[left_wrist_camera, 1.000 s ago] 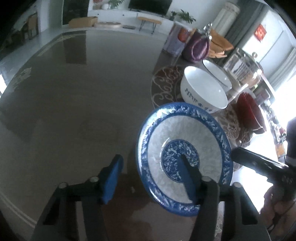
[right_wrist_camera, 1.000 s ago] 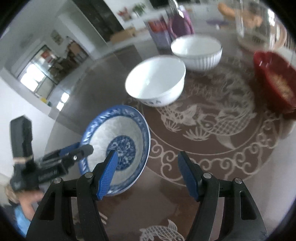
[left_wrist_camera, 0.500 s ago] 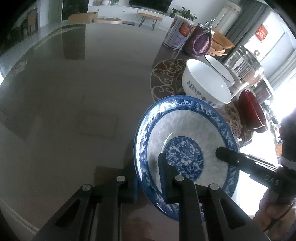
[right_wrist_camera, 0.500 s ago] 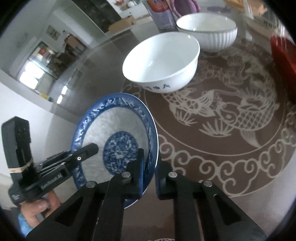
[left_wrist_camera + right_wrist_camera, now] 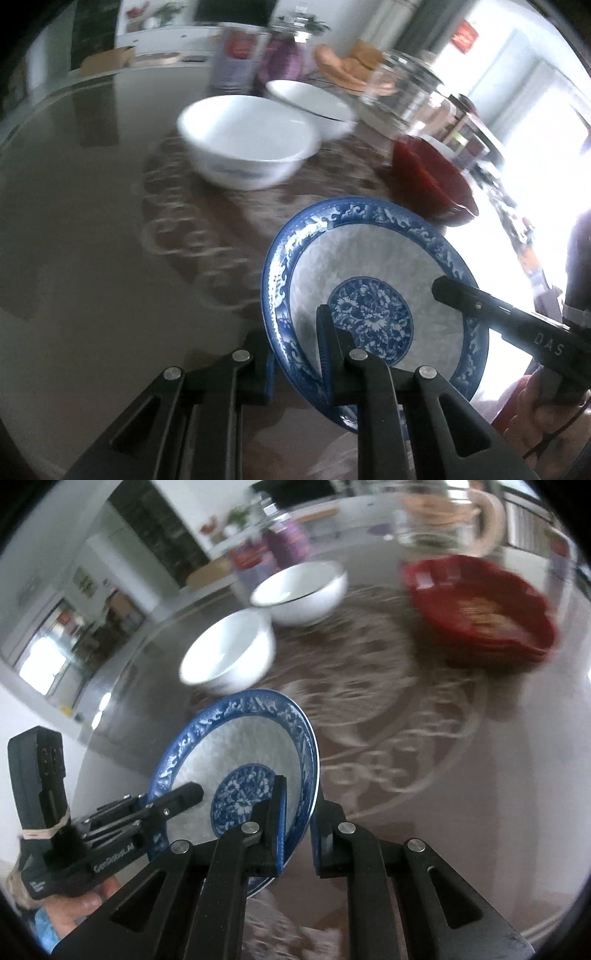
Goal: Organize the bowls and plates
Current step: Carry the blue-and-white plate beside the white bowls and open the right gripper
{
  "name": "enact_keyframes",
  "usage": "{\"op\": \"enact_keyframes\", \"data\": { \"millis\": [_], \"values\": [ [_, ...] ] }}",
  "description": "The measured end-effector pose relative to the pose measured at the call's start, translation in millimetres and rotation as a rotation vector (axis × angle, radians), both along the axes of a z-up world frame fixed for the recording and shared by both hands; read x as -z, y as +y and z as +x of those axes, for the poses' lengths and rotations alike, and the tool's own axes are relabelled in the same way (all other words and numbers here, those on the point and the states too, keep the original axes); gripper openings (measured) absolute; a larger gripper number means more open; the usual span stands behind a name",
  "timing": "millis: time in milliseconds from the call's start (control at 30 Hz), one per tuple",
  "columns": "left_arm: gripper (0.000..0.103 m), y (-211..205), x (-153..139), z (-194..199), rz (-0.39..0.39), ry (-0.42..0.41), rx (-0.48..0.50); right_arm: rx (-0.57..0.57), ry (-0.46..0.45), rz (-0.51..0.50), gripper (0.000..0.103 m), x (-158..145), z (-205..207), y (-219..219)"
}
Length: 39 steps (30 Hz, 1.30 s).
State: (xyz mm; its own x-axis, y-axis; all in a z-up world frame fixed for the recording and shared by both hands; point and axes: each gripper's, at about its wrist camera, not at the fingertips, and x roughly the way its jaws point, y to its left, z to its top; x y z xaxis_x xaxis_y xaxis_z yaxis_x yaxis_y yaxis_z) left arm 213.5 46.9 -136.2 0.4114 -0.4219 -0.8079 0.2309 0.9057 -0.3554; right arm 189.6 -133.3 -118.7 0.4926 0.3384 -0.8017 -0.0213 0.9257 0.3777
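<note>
A blue-and-white patterned plate point(image 5: 373, 273) is held off the table by both grippers. My left gripper point(image 5: 295, 343) is shut on its left rim. My right gripper point(image 5: 299, 812) is shut on its right rim; the plate also shows in the right wrist view point(image 5: 240, 753). Two white bowls stand beyond it on the patterned brown mat: a near one point(image 5: 247, 136) and a far one point(image 5: 314, 103). They also show in the right wrist view, near one point(image 5: 229, 653) and far one point(image 5: 303, 587).
A red bowl point(image 5: 480, 602) with food stands at the right of the mat point(image 5: 388, 709). A glass jar point(image 5: 406, 92), a tin can point(image 5: 236, 59) and a purple jar point(image 5: 284, 55) stand behind the bowls. Bare glossy table point(image 5: 74, 221) lies to the left.
Both grippers, open beside the plate a second ago, closed on its rims. The plate has since been lifted and carried toward the white bowls; the background is blurred by motion.
</note>
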Motion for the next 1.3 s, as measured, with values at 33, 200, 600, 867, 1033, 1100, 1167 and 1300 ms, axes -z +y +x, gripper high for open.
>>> {"op": "enact_keyframes", "data": {
  "millis": [33, 200, 600, 867, 1033, 1100, 1167, 1300],
  "values": [
    [0.018, -10.9, 0.5, 1.1, 0.0, -0.003, 0.015, 0.021, 0.002, 0.002, 0.012, 1.3, 0.4, -7.6],
    [0.018, -58.2, 5.4, 7.6, 0.004, -0.017, 0.071, 0.128, -0.004, 0.004, 0.012, 10.6, -10.1, -56.5],
    [0.018, -99.7, 15.8, 2.0, 0.075, -0.048, 0.115, 0.202, -0.068, -0.015, 0.021, 25.2, -43.3, -100.6],
    [0.02, -73.5, -9.6, -15.5, 0.049, -0.126, 0.06, 0.258, -0.239, -0.069, 0.067, -9.4, -75.9, -107.1],
    [0.044, -51.6, -20.8, -39.3, 0.067, -0.174, 0.001, 0.319, -0.329, -0.159, 0.072, -22.1, -109.9, -112.6],
    [0.076, -42.3, -22.5, -47.6, 0.074, -0.196, -0.044, 0.34, -0.342, -0.179, 0.072, -18.6, -122.3, -114.3],
    [0.089, -34.2, -24.3, -53.4, 0.083, -0.234, -0.101, 0.344, -0.332, -0.192, 0.072, -12.2, -129.8, -115.6],
    [0.092, -23.5, -23.0, -62.4, 0.142, -0.248, -0.131, 0.326, -0.3, -0.211, 0.072, -1.5, -135.3, -113.5]
  ]
}}
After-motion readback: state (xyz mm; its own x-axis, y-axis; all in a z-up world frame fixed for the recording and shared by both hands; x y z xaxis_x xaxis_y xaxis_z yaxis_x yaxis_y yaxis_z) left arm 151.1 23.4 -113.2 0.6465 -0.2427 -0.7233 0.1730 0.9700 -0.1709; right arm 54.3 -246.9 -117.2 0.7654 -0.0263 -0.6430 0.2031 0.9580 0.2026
